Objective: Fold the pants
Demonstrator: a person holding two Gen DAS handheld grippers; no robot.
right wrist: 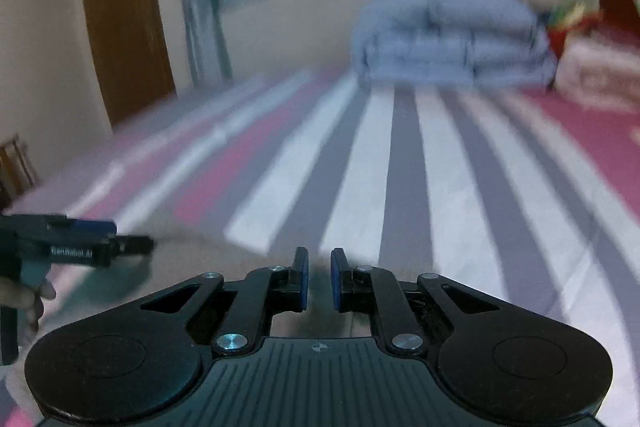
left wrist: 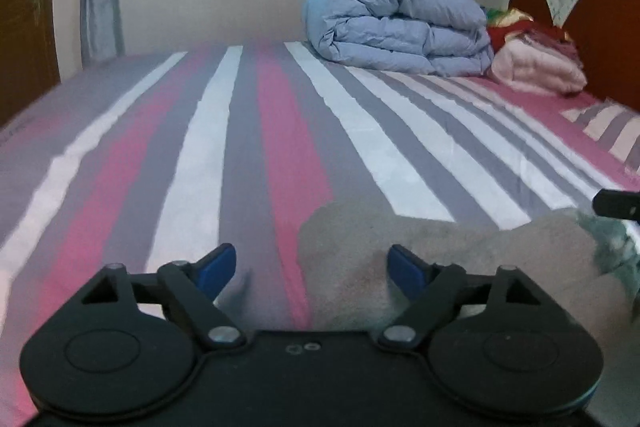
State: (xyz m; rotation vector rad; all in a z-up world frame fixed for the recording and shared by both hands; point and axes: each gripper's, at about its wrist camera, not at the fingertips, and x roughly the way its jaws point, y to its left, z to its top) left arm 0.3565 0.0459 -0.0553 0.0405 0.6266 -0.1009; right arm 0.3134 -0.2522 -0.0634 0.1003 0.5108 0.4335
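The striped bed (left wrist: pixel 224 131) carries a folded blue quilt (left wrist: pixel 400 27) at its far end and, at the near edge just under both tools, the grey pants (left wrist: pixel 460 251), lying as a compact flat slab, so the folding looks largely done, though most of it is hidden. The left tongs (left wrist: pixel 310 269) are spread wide and hold nothing. The right tongs (right wrist: pixel 319 277) are nearly closed with a slim gap, and I cannot tell if cloth is pinched.

R gripper (right wrist: pixel 319 279) nearly closed over blurry striped bed (right wrist: pixel 440 187).
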